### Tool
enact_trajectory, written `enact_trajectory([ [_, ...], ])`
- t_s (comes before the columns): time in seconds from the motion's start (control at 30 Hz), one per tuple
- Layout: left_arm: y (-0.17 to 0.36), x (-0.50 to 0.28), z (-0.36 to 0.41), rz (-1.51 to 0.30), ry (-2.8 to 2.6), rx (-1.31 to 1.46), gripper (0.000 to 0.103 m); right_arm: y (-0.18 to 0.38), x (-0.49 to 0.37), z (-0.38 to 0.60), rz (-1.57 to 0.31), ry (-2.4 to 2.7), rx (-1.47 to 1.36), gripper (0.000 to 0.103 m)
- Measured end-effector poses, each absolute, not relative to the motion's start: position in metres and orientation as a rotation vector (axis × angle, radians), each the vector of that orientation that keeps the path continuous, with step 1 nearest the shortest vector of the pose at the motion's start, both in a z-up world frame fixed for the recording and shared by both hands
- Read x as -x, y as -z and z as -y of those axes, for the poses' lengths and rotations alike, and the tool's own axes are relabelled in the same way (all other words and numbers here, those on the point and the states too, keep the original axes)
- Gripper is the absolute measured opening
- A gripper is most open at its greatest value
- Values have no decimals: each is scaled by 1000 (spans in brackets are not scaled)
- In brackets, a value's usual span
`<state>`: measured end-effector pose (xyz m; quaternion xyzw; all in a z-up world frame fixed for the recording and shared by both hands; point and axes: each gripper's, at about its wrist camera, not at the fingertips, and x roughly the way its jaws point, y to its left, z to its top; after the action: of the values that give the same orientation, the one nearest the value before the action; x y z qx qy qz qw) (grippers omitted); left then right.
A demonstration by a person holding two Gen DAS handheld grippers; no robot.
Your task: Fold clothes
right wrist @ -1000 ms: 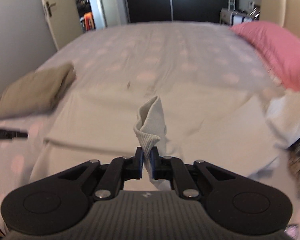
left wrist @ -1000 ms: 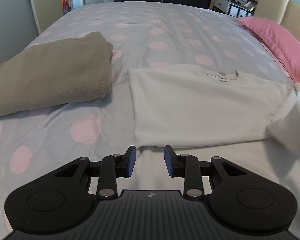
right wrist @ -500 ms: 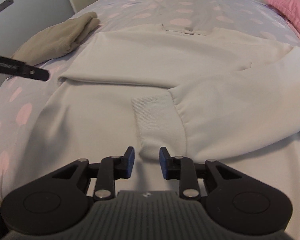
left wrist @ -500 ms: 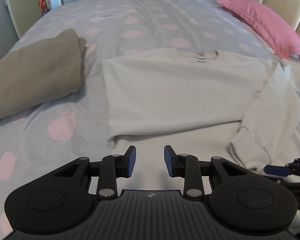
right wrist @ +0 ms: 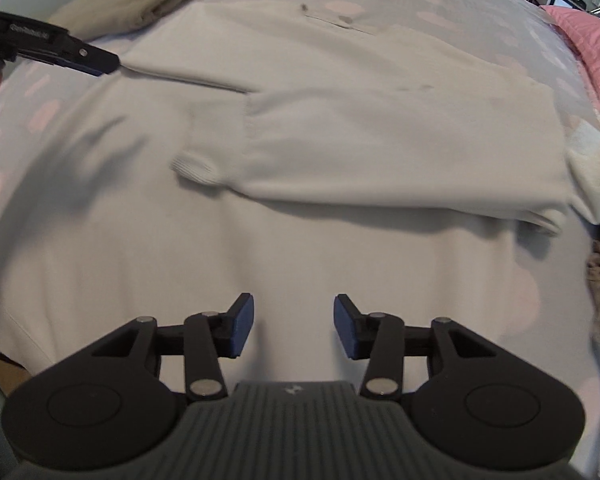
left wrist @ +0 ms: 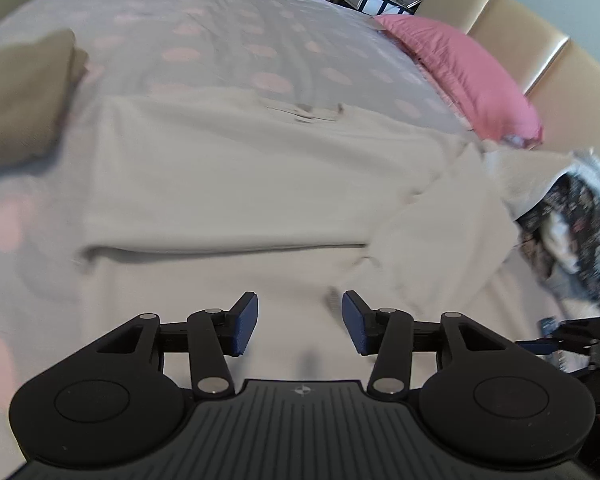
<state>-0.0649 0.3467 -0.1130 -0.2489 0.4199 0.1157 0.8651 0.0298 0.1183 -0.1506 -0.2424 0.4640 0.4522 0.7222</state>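
Sweater (left wrist: 236, 184) flat on bed (left wrist: 228, 40); folded blanket (left wrist: 20, 96) left, pillow (left wrist: 468, 72) right.

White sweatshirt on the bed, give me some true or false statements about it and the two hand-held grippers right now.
1. The right hand-held gripper is clamped on the sleeve cuff. False: it is open and empty; the cuff lies on the white sweatshirt.
2. The left hand-held gripper is open. True.
3. A sleeve is folded across the sweatshirt's body. True.
4. The pink pillow lies on the sweatshirt. False: it lies beyond it, by the headboard.
5. A folded beige garment lies beside the sweatshirt. True.
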Motion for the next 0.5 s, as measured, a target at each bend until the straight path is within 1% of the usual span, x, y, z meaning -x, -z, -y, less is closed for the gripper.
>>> enact_trajectory([
  [0.13,126,50,-331,-881,-236,518,49,156,-46,-103,-1052,-958,557,48],
  [0.27,145,34,-317,-893,-204,563,49,161,-60,-90,-1076,-923,580,48],
  [0.4,162,16,-307,-895,-200,612,49,162,-51,-97,-1044,-953,624,50],
  [0.43,163,12,-305,-895,-190,609,47,162,-52,-97,-1044,-952,625,50],
  [0.5,167,5,-301,-894,-170,602,30,163,-53,-97,-1044,-948,624,50],
])
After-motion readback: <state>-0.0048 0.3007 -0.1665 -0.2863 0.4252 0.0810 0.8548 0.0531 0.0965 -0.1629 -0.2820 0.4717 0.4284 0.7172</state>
